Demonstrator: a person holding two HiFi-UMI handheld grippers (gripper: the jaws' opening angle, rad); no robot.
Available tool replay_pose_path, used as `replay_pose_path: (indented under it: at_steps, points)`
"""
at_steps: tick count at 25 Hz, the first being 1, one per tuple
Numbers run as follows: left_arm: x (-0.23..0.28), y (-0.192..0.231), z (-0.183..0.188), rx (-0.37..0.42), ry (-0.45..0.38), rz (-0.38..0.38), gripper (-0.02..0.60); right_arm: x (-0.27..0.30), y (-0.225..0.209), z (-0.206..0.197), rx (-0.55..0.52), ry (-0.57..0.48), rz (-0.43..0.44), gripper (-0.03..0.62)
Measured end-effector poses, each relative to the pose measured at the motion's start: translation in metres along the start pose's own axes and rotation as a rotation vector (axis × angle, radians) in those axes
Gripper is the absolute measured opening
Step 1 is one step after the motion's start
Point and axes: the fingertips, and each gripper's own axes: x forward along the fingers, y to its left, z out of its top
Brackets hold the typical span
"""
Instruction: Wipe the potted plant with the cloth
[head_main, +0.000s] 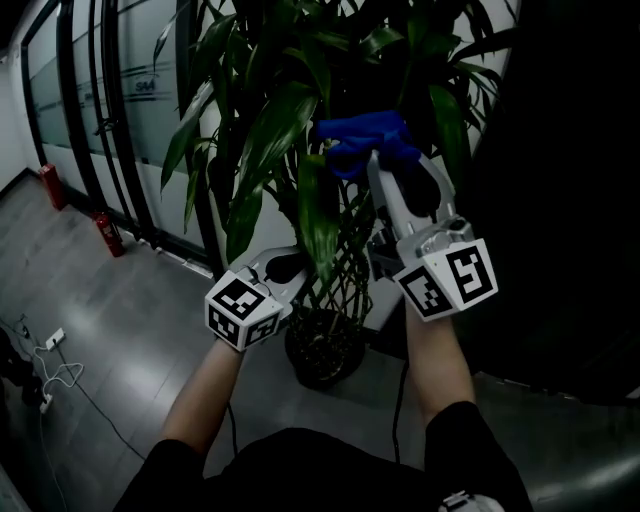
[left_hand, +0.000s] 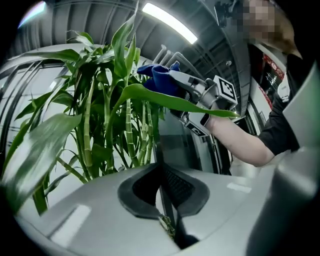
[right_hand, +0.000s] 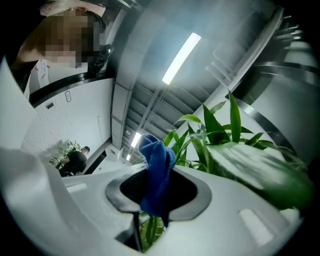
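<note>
The blue cloth (head_main: 365, 140) is pinched in the right claw (head_main: 380, 160), raised among the upper leaves of the potted plant (head_main: 290, 120). The left claw (head_main: 295, 268) sits lower, just beside a drooping leaf tip, its jaws together; whether it nips the leaf I cannot tell. The dark pot (head_main: 322, 350) stands on grey floor (head_main: 140, 320), which lies open leftward to a glass wall (head_main: 110, 90) with fire extinguishers (head_main: 108, 232).

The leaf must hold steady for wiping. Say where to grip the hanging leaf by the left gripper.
Pinch the leaf near its tip, from below, jaws on its flat faces: the thin blade hangs tip-down, so that pulls it taut and leaves the upper blade free for the cloth. The left gripper seems shut there.
</note>
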Motion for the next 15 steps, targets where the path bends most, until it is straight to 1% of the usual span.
replay_pose_path:
  at_steps: [4, 7, 9, 12, 15]
  points:
    - [0.008, 0.013, 0.007, 0.043, 0.017, 0.014, 0.007, 0.009, 0.024, -0.030, -0.035, 0.067, 0.062, 0.104]
    - [0.006, 0.021, 0.015, 0.085, 0.003, 0.024, 0.008, 0.006, 0.042, -0.055, -0.071, 0.124, 0.104, 0.104]
    - [0.005, 0.020, 0.019, 0.106, -0.006, 0.016, 0.007, 0.005, 0.051, -0.066, -0.095, 0.158, 0.128, 0.104]
    - [0.005, 0.017, 0.021, 0.140, -0.004, 0.010, 0.007, 0.003, 0.060, -0.078, -0.138, 0.194, 0.148, 0.104]
    - [0.008, 0.012, 0.021, 0.176, 0.009, -0.002, 0.007, -0.001, 0.065, -0.087, -0.135, 0.227, 0.160, 0.104]
